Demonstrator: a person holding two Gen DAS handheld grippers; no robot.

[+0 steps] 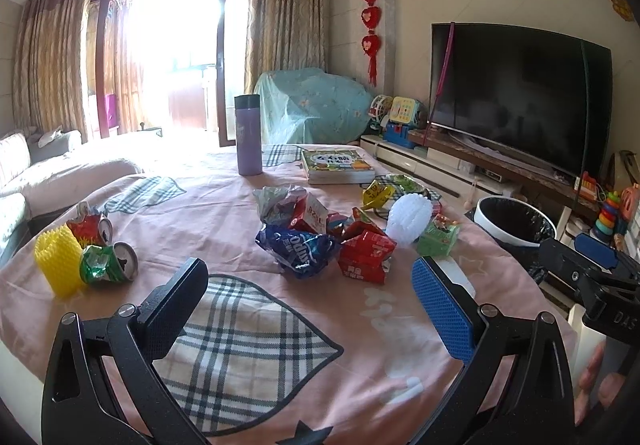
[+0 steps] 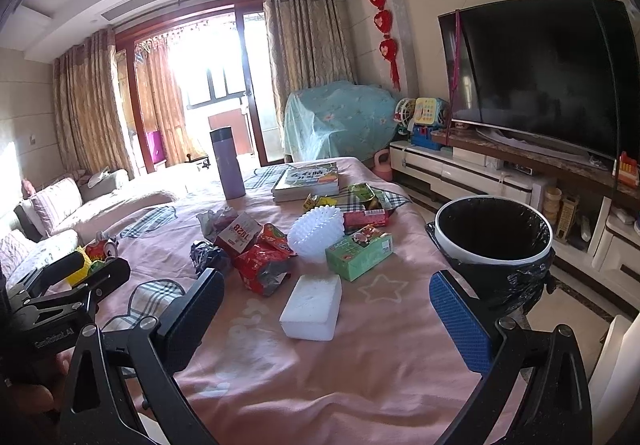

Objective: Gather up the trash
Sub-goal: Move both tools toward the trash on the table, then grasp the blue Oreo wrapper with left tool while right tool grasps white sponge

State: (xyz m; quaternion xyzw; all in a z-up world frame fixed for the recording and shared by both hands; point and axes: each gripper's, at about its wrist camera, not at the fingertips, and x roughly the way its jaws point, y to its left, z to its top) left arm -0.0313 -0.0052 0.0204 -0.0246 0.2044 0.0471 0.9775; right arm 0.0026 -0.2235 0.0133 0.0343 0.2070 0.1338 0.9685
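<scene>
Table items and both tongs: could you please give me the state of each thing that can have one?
Left tongs: open, empty.
Right tongs: open, empty.
Bin: lined with a black bag, open, beside the table.
Green can: crushed, lying on its side.
Blue bag: crumpled.
Red carton: crushed.
Green box: intact, lying flat.
White block: lying flat.
Flask: upright, capped.
Books: closed, stacked.
TV: off.

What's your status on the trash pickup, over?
Left gripper and right gripper open, empty. Trash on the table, white block nearest right gripper. Bin at table's right edge, nothing in the way.
</scene>
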